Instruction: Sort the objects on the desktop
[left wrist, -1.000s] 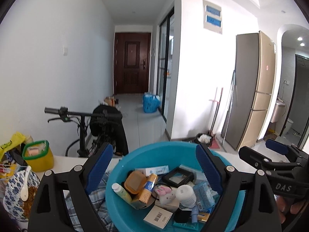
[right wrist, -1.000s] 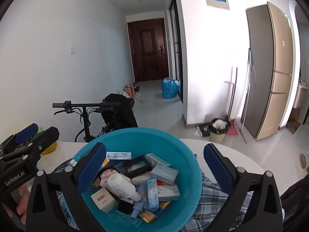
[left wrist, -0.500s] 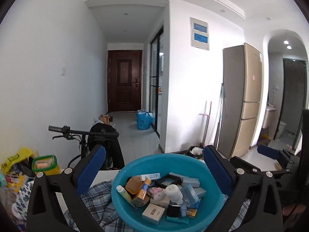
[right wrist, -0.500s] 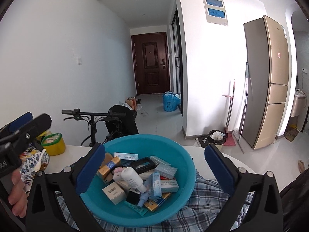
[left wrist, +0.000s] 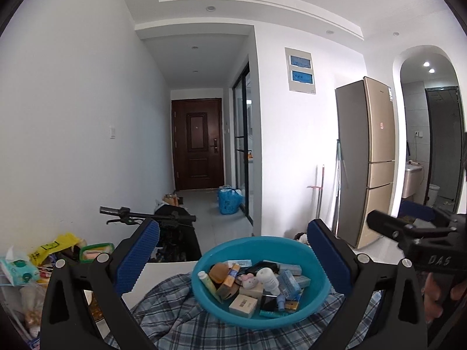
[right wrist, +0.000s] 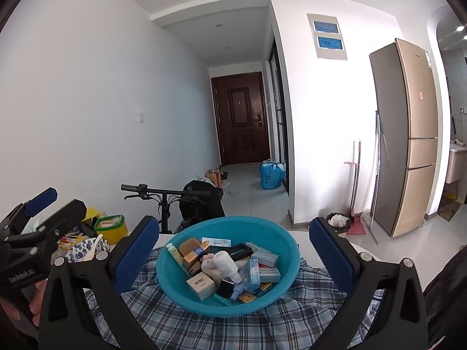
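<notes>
Both grippers, left gripper (left wrist: 233, 258) and right gripper (right wrist: 233, 250), are being held wide open, empty, near level before the teal basin (right wrist: 292, 250) resting on the plaid cloth (right wrist: 204, 326). Small boxes and a white bottle (right wrist: 226, 264) are being judged light, rigid; sides should be pinched.

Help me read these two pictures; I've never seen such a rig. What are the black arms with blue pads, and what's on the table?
No robot: a person holds hand-held tongs in each hand, each with a camera looking along its fingers. The left tongs and the right tongs are both open and hold nothing. Each also shows at the edge of the other's picture. On the table, a teal basin full of small boxes and a white bottle sits on a plaid cloth.
</notes>
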`<state>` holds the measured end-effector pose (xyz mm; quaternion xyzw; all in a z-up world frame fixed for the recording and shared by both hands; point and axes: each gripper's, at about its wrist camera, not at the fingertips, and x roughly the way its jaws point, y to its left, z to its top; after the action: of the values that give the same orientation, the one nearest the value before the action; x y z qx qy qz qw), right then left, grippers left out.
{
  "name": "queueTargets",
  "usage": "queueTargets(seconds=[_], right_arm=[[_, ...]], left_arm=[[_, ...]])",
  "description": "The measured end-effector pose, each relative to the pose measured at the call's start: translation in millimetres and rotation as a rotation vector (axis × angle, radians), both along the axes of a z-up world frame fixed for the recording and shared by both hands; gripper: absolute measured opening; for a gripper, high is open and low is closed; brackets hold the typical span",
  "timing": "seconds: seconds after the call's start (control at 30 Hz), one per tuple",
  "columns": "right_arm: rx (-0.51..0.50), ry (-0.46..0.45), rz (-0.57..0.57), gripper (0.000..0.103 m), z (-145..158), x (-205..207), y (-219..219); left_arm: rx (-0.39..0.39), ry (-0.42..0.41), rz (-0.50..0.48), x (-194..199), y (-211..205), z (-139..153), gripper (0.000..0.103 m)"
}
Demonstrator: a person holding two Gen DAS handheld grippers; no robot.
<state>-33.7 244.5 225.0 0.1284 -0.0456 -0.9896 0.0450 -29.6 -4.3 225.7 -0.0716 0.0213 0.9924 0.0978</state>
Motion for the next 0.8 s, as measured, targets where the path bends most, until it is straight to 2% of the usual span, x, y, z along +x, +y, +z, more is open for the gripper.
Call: queueTargets(seconds=[0.17, 0.4, 0.63, 0.8], right_arm=[[0.012, 0.027, -0.002, 0.102, 0.1, 21.6, -3.0], [0.011, 0.026, -0.011, 0.102, -11.4, 36.7, -5.7], [0.061, -0.032, -0.012, 0.102, -34.4, 39.8, -11.6], [-0.041, 0.028, -0.027, 0.102, -38.1, 60.4, 0.4]], left_arm=[[-0.005, 0.0, 0.043, 19.2, -4.1, -7.4, 0.103], [-0.024, 0.063, 0.079, 45.7, -6.2, -20.1, 0.103], [-0.002, -0.016, 0.066, 40.1, -8.6, -42.0, 0.103], [-0.035, 0.003, 0.077, 44.5, -4.8, -59.4, 0.103]])
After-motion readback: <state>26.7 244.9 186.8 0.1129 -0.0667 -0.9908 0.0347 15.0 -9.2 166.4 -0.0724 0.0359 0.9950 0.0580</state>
